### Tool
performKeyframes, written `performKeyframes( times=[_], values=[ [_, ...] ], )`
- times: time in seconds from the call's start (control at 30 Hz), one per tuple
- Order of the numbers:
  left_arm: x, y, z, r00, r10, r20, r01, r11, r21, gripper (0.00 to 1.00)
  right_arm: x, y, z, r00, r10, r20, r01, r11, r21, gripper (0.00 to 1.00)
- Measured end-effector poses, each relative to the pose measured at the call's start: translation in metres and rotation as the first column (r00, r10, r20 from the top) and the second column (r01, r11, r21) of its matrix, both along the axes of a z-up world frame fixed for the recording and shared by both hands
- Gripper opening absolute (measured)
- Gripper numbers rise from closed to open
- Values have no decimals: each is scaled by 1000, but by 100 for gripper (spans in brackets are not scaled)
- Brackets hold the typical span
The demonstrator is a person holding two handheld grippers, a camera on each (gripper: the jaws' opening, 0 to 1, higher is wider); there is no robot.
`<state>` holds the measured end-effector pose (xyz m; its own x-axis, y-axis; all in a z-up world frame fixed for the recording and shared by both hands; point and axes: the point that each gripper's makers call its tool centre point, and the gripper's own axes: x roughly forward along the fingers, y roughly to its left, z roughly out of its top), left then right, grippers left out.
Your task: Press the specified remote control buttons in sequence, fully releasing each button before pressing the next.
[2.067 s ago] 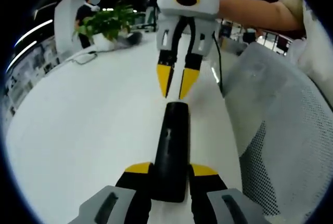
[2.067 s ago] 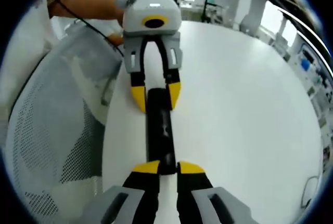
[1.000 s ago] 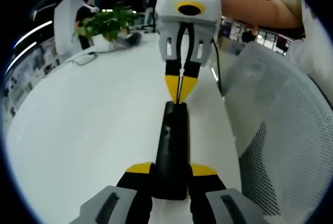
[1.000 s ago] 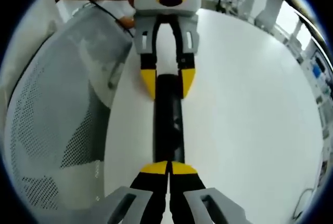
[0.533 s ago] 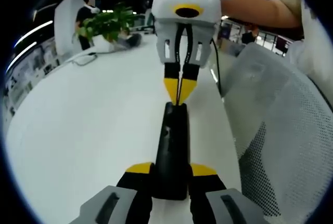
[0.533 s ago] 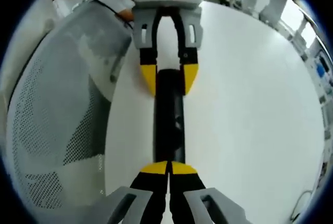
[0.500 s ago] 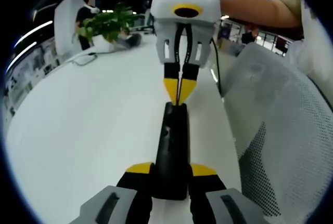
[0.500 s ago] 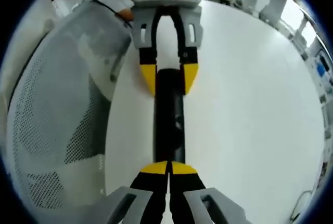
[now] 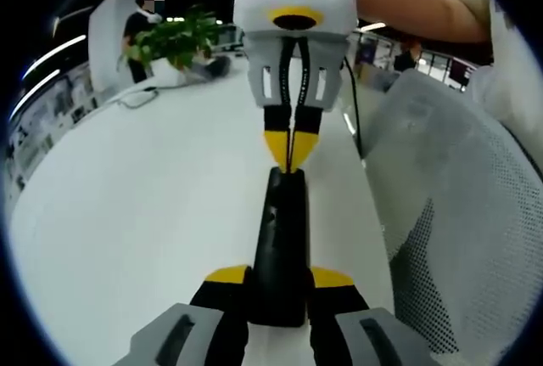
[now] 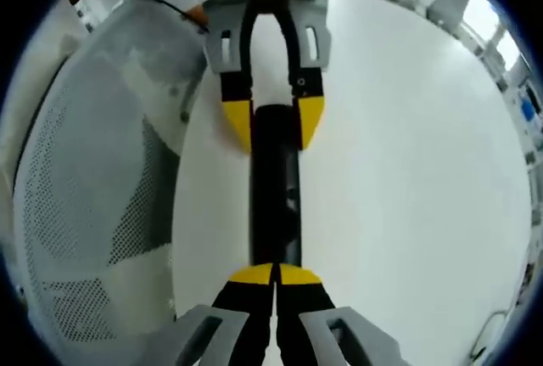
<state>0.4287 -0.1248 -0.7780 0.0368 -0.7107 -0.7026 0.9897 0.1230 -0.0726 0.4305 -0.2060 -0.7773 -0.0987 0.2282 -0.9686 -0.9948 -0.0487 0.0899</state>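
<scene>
1. The remote control [image 9: 280, 247] lies flat on the white table [image 9: 127, 213], near the edge by a mesh chair [image 9: 458, 213]. It is a long, narrow black bar.
2. My left gripper [image 9: 280, 279] grasps the near end of the remote, one yellow-tipped jaw against each long side. In the right gripper view the same grip shows at the remote's far end [image 10: 273, 120].
3. My right gripper [image 10: 275, 274] is clenched, its yellow tips pressed together and set on the remote's top face at the opposite end. In the left gripper view it shows as a closed point on the far end [image 9: 288, 149]. I judge this to be a button press in hand.
4. Handling: the remote looks rigid, light and smooth-cased, so I expect it to slide under a push. Holding it by the long sides, as my left gripper does, seems the right place.
5. Writing: no brand, label or button marking is legible; the top face is too dark.
</scene>
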Motion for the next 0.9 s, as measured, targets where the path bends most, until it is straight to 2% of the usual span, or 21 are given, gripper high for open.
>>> performKeyframes(
  times=[0.17,0.27,0.9],
  values=[
    [0,0,0,1000,0,5,0,1000,6,25,1,0,0,998,-55,-24,55,998,1,0],
    [0,0,0,1000,2,6,-2,1000,7,25,1,-1,0,998,-65,-19,65,998,5,0],
    [1,-1,-2,1000,-3,26,2,1000,25,25,-2,-1,0,999,-31,40,31,999,-9,0]
  ],
)
